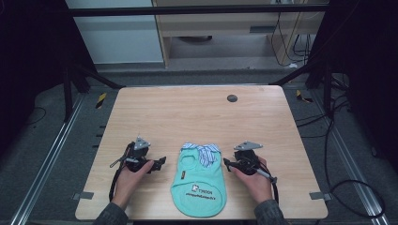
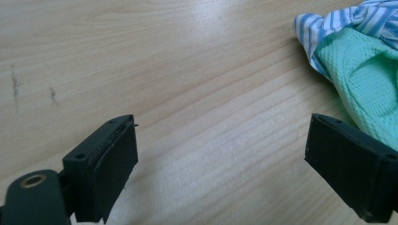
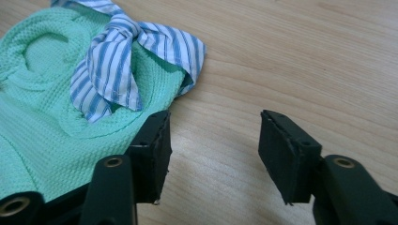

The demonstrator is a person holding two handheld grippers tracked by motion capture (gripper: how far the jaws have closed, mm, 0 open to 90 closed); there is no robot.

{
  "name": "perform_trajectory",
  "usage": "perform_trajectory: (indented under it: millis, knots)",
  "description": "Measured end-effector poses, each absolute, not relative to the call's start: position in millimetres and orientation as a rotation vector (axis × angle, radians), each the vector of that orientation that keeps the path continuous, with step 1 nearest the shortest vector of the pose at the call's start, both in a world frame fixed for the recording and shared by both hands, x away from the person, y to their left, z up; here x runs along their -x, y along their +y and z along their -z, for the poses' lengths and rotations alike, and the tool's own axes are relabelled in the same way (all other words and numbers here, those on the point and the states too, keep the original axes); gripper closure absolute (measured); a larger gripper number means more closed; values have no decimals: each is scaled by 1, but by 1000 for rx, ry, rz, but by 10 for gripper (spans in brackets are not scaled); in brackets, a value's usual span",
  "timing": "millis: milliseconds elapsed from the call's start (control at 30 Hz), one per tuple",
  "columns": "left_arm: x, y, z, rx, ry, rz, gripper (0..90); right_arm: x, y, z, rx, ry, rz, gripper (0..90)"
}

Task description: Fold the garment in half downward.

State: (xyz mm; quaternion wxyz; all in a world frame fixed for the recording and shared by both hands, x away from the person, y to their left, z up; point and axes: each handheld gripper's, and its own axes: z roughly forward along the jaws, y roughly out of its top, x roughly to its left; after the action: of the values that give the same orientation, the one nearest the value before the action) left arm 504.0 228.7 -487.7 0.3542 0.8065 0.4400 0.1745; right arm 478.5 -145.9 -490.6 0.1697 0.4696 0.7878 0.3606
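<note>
Mint-green knit pet shirt with blue-striped collar lies flat at the wooden table's near edge, untouched. Left claw wide open, empty, just beside it. Right claw half open, empty at the collar edge. Grasp not yet made.

black gripper, grey plate, olive sleeves

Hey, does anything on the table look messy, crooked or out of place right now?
Mostly tidy. The mint green shirt lies flat on the table, but its striped collar is bunched and twisted over the neck opening instead of lying flat. Nothing looks spilled or damaged.
</note>
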Motion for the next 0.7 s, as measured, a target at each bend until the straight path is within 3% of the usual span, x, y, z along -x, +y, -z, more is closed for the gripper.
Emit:
perform_trajectory:
  millis: [200, 333, 700]
  knots:
    - [-521, 214, 475, -2161, 1106, -368, 159, -494, -143, 487, -1368, 2281, -991, 582]
    - [-533, 202, 464, -2189, 1078, -345, 262, -504, -135, 477, -1343, 2299, -993, 635]
    - [-559, 163, 452, -2196, 1026, -297, 470, -534, -110, 471, -1317, 2330, -975, 694]
